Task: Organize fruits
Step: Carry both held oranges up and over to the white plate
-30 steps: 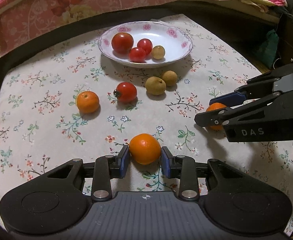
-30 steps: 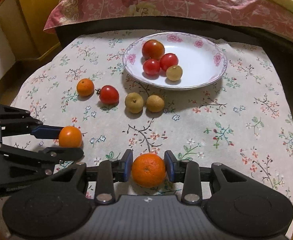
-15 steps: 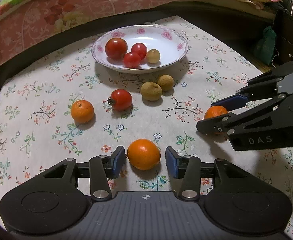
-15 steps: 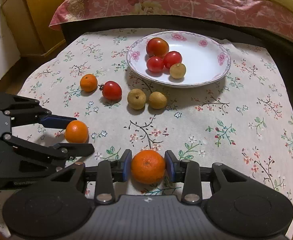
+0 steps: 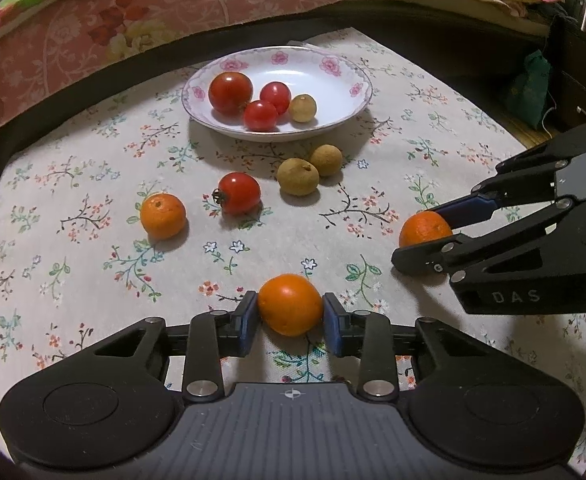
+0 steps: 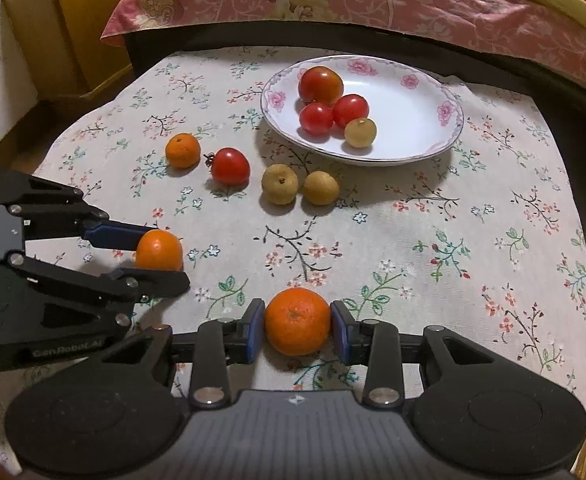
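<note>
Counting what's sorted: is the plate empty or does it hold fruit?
Holds fruit: the plate has three tomatoes and one longan.

I see a glossy white glazed plate (image 5: 349, 108) with pink flower print. On it, 3 tomatoes (image 5: 230, 93) shine smooth. Below the plate, the tablecloth (image 5: 73, 184) is matt woven cloth, flower-printed. The left gripper (image 5: 291, 322) is matt black plastic with silvery metal rivets and blue pads; its mandarin (image 5: 290, 305) looks waxy, finely dimpled.
</note>
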`<state>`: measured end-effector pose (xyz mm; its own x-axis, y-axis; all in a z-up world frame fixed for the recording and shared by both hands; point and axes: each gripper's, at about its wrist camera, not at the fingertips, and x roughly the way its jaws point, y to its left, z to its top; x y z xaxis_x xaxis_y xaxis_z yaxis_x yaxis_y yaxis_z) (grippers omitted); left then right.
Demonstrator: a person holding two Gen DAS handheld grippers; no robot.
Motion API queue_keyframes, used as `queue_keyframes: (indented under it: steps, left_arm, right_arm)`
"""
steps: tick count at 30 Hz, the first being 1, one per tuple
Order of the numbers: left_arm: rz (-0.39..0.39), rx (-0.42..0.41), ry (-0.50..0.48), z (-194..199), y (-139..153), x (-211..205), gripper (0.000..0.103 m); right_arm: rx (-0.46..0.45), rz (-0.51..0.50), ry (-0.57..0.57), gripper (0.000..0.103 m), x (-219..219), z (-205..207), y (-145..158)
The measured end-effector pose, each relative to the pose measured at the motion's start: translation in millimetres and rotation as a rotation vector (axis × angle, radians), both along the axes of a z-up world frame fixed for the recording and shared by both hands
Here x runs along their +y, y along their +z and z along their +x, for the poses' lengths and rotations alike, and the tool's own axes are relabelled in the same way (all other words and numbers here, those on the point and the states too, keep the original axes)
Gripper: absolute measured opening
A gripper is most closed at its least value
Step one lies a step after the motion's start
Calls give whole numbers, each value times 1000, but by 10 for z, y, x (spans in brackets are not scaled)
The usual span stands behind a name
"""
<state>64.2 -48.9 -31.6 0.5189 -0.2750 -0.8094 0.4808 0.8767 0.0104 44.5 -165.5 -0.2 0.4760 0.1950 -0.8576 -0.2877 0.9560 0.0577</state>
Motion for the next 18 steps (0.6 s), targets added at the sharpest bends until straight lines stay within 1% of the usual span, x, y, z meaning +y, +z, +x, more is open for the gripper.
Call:
queue_keyframes:
  steps: [3,13,18]
  left_arm:
    - [-15,-14,11,23,60,22,42]
    - [-55,-53,46,200,225,39,42]
    - [-73,-66,55,275,288,29,42]
  right_arm:
    - [-1,12,-4,35,16,24,29]
    - [-48,29,-31,35,58,169,229]
    - [-60,37,-43,35,55,208,255]
